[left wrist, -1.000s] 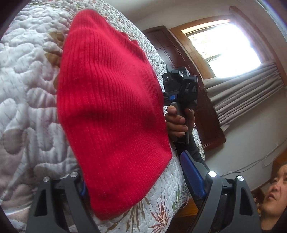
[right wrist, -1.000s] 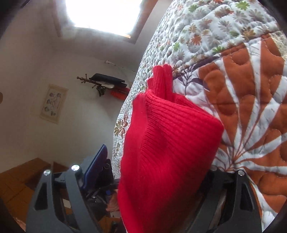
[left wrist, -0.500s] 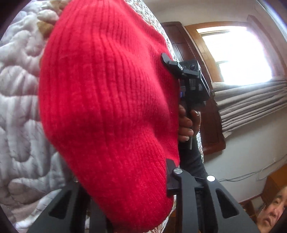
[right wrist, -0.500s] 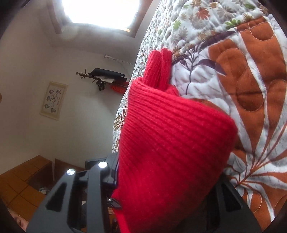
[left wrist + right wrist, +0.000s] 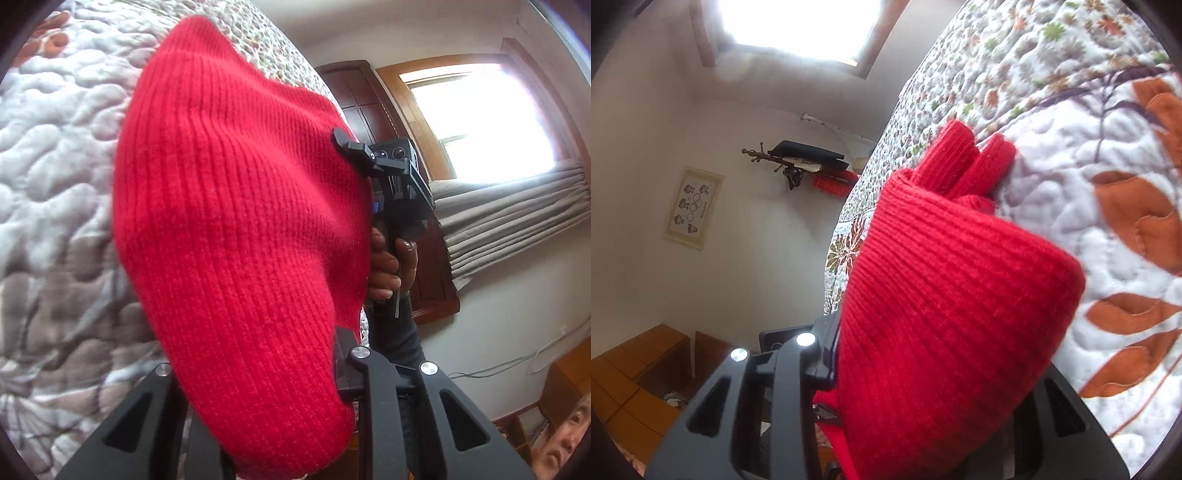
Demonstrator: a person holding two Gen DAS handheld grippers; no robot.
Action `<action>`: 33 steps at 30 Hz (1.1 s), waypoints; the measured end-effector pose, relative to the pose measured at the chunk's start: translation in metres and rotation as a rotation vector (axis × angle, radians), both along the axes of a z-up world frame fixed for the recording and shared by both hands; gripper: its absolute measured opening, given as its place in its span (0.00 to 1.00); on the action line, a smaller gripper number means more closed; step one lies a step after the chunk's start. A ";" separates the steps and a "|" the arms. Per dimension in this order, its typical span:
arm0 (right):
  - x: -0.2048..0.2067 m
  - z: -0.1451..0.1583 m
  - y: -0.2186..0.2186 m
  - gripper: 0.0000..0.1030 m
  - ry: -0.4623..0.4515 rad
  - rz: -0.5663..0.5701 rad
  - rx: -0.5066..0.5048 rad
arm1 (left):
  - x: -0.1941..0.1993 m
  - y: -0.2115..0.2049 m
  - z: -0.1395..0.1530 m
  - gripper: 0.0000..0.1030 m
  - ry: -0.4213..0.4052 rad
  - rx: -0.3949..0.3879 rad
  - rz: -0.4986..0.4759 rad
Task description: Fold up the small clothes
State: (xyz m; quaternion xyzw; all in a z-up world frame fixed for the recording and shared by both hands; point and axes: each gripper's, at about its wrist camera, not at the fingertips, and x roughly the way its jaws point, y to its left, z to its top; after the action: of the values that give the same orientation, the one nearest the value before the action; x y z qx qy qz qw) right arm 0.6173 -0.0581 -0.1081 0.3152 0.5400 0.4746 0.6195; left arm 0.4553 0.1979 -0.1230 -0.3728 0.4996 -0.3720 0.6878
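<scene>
Beyond hat, right tool

Left wrist: aimed close along the quilt, window beyond
Right wrist: likewise
Shared: red knit, quilt

Daylight floods my left view from the window, blown out to pure white (no detail in the panes). My right view has the same glare at the top. Fisheye bends the edges into dark corners; the quilt close by looks soft, slightly blurred.
</scene>
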 end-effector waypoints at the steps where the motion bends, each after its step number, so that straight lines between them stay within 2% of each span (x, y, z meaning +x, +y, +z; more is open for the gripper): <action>1: -0.003 -0.001 0.009 0.35 0.006 0.008 -0.002 | -0.004 0.009 0.001 0.22 0.004 -0.002 0.010; 6: -0.023 0.003 0.066 0.35 0.018 0.061 0.020 | -0.031 0.059 0.020 0.22 -0.013 0.025 0.059; 10: -0.043 0.010 0.121 0.35 0.011 0.125 0.038 | -0.068 0.102 0.033 0.22 -0.017 0.045 0.108; 12: -0.057 0.005 0.144 0.35 0.023 0.150 0.046 | -0.089 0.119 0.029 0.22 -0.006 0.048 0.129; 15: -0.072 -0.022 0.164 0.35 0.086 0.152 0.012 | -0.115 0.133 -0.004 0.22 0.066 0.045 0.154; 17: -0.076 -0.039 0.164 0.38 0.127 0.126 0.005 | -0.125 0.137 -0.037 0.22 0.129 -0.016 0.168; 19: -0.077 -0.043 0.157 0.41 0.146 0.099 0.039 | -0.130 0.139 -0.060 0.26 0.145 -0.079 0.182; 20: -0.078 -0.042 0.150 0.46 0.153 0.084 0.058 | -0.132 0.140 -0.067 0.27 0.144 -0.117 0.196; 23: -0.081 -0.035 0.127 0.58 0.157 0.040 0.092 | -0.141 0.144 -0.068 0.35 0.108 -0.214 0.234; 24: -0.082 -0.032 0.118 0.60 0.159 0.024 0.103 | -0.144 0.144 -0.066 0.46 0.094 -0.236 0.239; 25: -0.084 -0.030 0.113 0.66 0.155 0.016 0.110 | -0.148 0.143 -0.063 0.54 0.078 -0.254 0.245; 28: -0.091 -0.024 0.115 0.70 0.126 0.028 0.072 | -0.157 0.142 -0.065 0.59 0.073 -0.285 0.261; 30: -0.094 -0.019 0.121 0.60 0.091 0.014 0.012 | -0.159 0.144 -0.068 0.59 0.085 -0.285 0.269; 31: -0.097 -0.011 0.129 0.41 0.038 0.013 -0.046 | -0.160 0.144 -0.068 0.59 0.088 -0.275 0.271; 32: -0.102 0.000 0.135 0.32 -0.046 0.015 -0.120 | -0.160 0.142 -0.067 0.58 0.088 -0.261 0.268; 33: -0.108 0.007 0.138 0.30 -0.122 0.017 -0.170 | -0.160 0.141 -0.066 0.58 0.085 -0.236 0.262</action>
State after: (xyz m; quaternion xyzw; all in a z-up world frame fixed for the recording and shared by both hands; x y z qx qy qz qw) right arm 0.5093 0.0795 -0.1012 0.2275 0.5423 0.4506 0.6716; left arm 0.2954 0.3385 -0.1888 -0.5282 0.4281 -0.3192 0.6601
